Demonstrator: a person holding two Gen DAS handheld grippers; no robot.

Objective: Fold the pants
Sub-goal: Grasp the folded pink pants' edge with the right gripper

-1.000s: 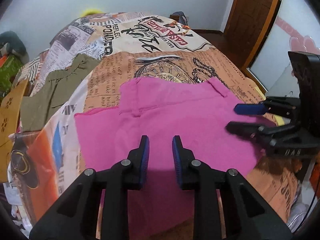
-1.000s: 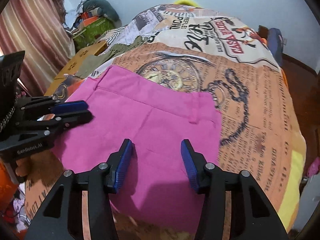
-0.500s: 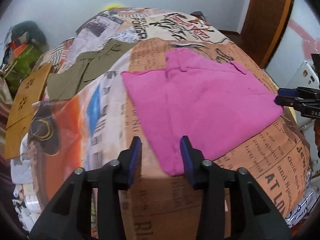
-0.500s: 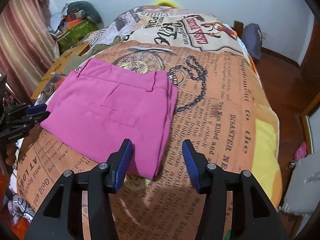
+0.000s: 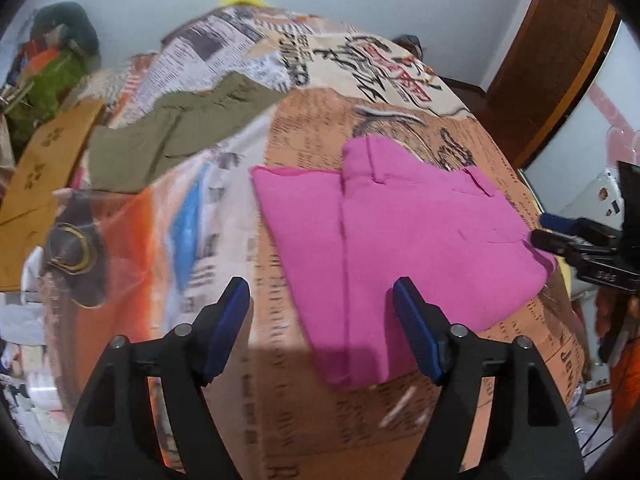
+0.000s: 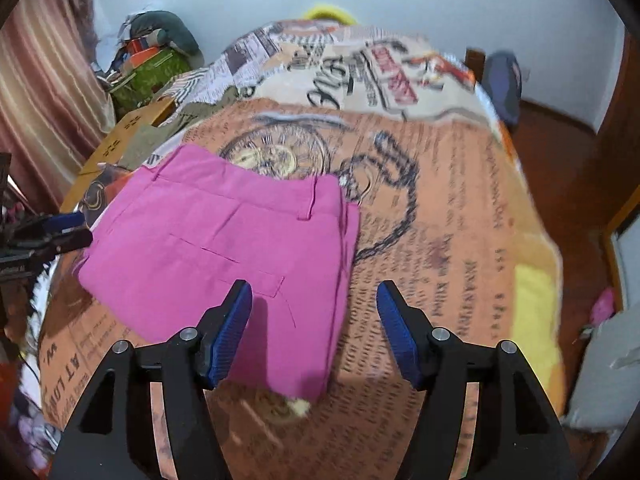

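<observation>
The pink pants [image 5: 400,236] lie folded into a compact stack on the newspaper-print bedspread [image 5: 280,420]; they also show in the right wrist view [image 6: 224,248]. My left gripper [image 5: 322,328] is wide open and empty, held above the near left corner of the stack. My right gripper [image 6: 314,328] is wide open and empty, above the stack's near right corner. The right gripper shows at the right edge of the left wrist view [image 5: 560,232], the left gripper at the left edge of the right wrist view [image 6: 60,230].
Olive green pants [image 5: 176,136] lie on the bed to the far left. A cardboard box [image 5: 36,176] and a pile of clutter [image 6: 152,64] stand beyond the left side. A wooden door [image 5: 548,52] and wood floor [image 6: 568,168] are on the right.
Both grippers have pulled back from the pants and opened wider. The pants went from filling the views to lying as a folded stack farther ahead.
</observation>
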